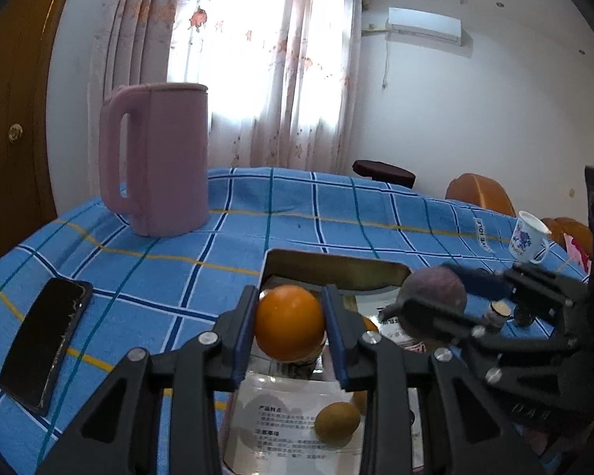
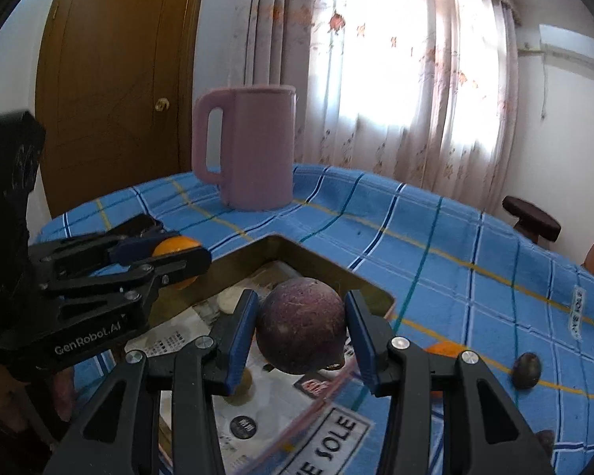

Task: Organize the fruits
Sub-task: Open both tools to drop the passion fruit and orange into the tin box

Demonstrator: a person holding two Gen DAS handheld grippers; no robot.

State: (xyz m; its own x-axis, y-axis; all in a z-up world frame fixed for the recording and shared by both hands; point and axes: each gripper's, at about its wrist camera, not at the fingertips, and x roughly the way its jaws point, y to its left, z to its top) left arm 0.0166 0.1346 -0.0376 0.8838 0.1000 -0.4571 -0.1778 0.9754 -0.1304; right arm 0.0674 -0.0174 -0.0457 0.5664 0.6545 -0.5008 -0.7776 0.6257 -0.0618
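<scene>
My left gripper (image 1: pixel 290 326) is shut on an orange (image 1: pixel 290 322) and holds it above the open metal tin (image 1: pixel 336 265); it also shows in the right wrist view (image 2: pixel 178 255) at the left. My right gripper (image 2: pixel 300 330) is shut on a dark purple round fruit (image 2: pixel 300 324) over the same tin (image 2: pixel 316 255); it shows in the left wrist view (image 1: pixel 435 304) at the right. A small yellow-green fruit (image 1: pixel 336 423) lies inside the tin on printed paper.
A pink jug (image 1: pixel 158 158) stands at the back left of the blue checked tablecloth (image 1: pixel 158 277). A black phone (image 1: pixel 45 344) lies at the left. A white floral mug (image 1: pixel 528 237) stands at the right. A small dark fruit (image 2: pixel 526 370) and an orange (image 2: pixel 443 348) lie on the cloth.
</scene>
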